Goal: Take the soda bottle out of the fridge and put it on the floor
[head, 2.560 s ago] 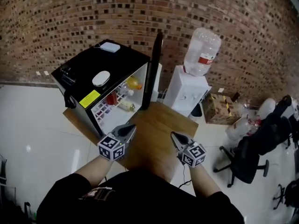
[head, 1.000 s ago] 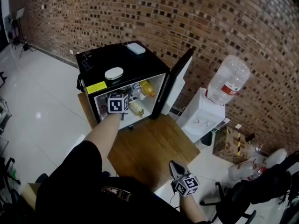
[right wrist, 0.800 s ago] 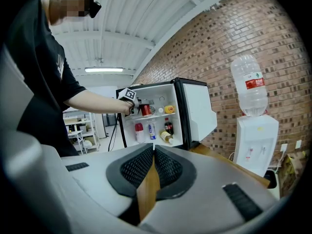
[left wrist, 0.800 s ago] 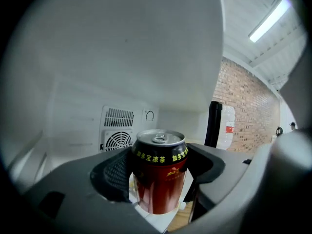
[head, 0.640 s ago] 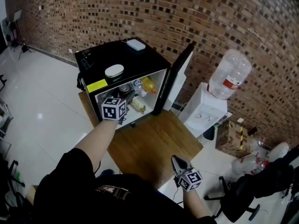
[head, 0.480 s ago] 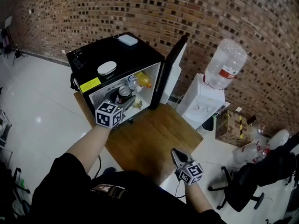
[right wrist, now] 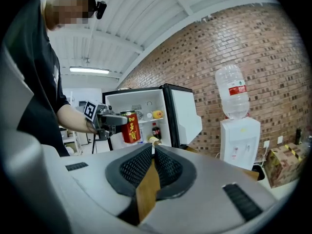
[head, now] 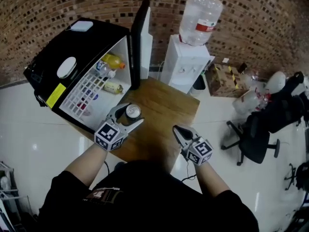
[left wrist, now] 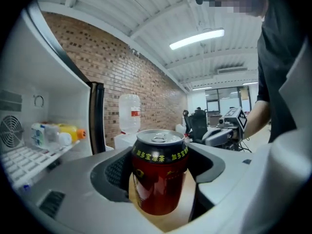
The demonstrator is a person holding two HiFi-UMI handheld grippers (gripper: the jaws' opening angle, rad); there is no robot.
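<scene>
My left gripper (head: 129,116) is shut on a red drink can (head: 133,111) with a silver top, held upright over the wooden board (head: 166,108) in front of the open fridge (head: 72,42). In the left gripper view the can (left wrist: 160,172) stands between both pads (left wrist: 114,172). My right gripper (head: 176,130) hangs shut and empty beside it; its jaws (right wrist: 152,152) meet at the tips. From the right gripper view the can (right wrist: 129,126) shows in the left gripper (right wrist: 114,121), and a small dark soda bottle (right wrist: 155,130) stands inside the fridge.
The fridge door (head: 140,37) stands open toward the water dispenser (head: 186,69). Shelves hold a yellow bottle (head: 112,61) and a lying bottle (head: 112,87). A cardboard box (head: 223,77) and an office chair (head: 258,129) stand at the right on white tiles.
My left gripper has drawn back out of the fridge with the red can and now holds it over the wooden board near my body. The right gripper stays shut.
</scene>
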